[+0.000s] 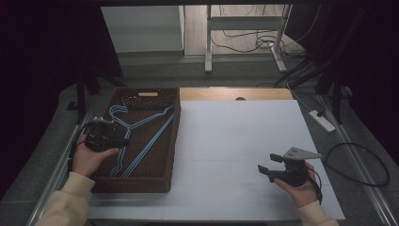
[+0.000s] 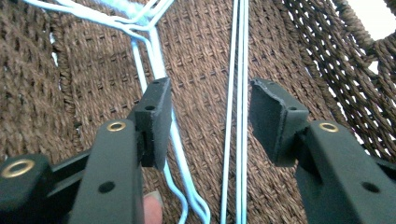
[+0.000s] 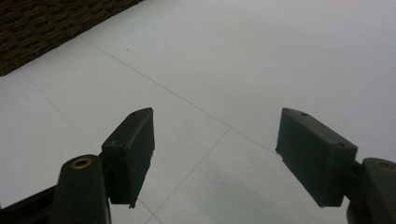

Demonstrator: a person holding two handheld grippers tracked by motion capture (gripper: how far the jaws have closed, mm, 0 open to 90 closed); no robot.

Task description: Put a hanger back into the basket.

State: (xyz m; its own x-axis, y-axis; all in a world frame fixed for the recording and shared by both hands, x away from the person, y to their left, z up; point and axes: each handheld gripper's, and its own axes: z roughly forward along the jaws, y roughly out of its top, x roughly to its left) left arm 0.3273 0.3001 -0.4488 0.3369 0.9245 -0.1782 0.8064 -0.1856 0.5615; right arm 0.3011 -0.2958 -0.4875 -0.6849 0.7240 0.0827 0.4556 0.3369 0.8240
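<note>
Left gripper (image 2: 205, 121): jaws wide, poised inside the woven basket (image 1: 171, 141) over the blue wire hangers (image 1: 141, 136), thin rods running between its jaws.
Right gripper (image 1: 273, 170): jaws wide, holding nothing, hovering above the white surface (image 1: 235, 136) well apart from the basket.
Step in hand: seemingly lining up a grasp on a hanger.
Next move: likely lowering and closing squarely on one wire.

Hangers (image 1: 141, 136) lie in basket (image 1: 141, 183) under left hand-held gripper (image 1: 123, 141); basket sits on tabletop (image 1: 235, 141), well left of right hand-held gripper (image 1: 268, 165).
</note>
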